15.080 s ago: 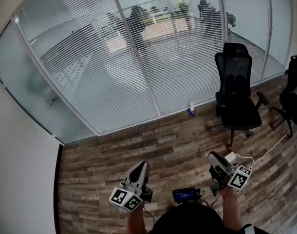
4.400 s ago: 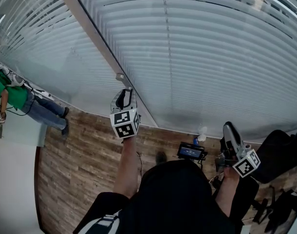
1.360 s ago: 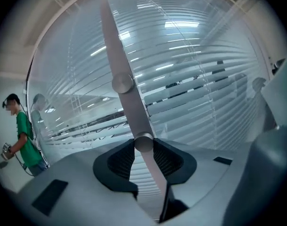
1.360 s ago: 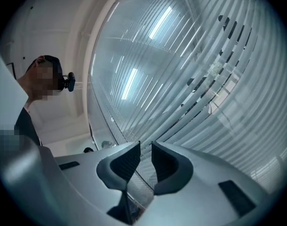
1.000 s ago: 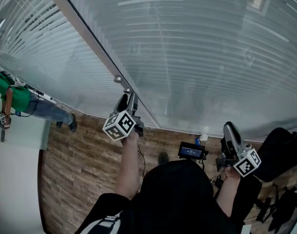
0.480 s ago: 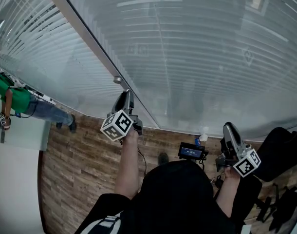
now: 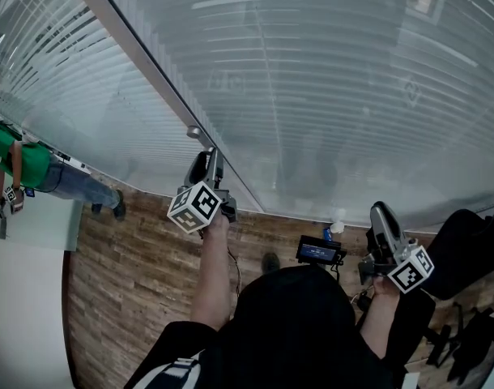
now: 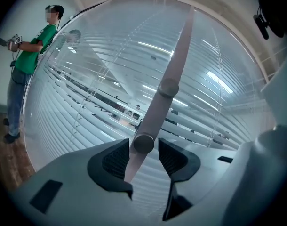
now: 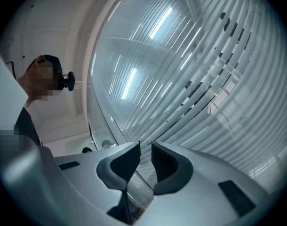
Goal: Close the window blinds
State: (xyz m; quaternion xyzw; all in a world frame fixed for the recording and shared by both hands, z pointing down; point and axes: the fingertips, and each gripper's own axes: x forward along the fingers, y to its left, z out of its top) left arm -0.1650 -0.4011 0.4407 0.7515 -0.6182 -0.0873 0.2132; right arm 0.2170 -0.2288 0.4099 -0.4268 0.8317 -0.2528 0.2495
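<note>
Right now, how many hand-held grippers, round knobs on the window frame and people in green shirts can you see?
Hand-held grippers: 2, left and right
Round knobs on the window frame: 2
People in green shirts: 1
Total: 5

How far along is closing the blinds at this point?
Done: the right-hand blinds look tilted nearly shut, hazy white. In hand: the left gripper straddles the lower knob on the frame; its jaws have just been opening and are not clamped on it. Remaining: the left-hand blinds show dark gaps between slats. The right gripper hangs low, empty.
</note>
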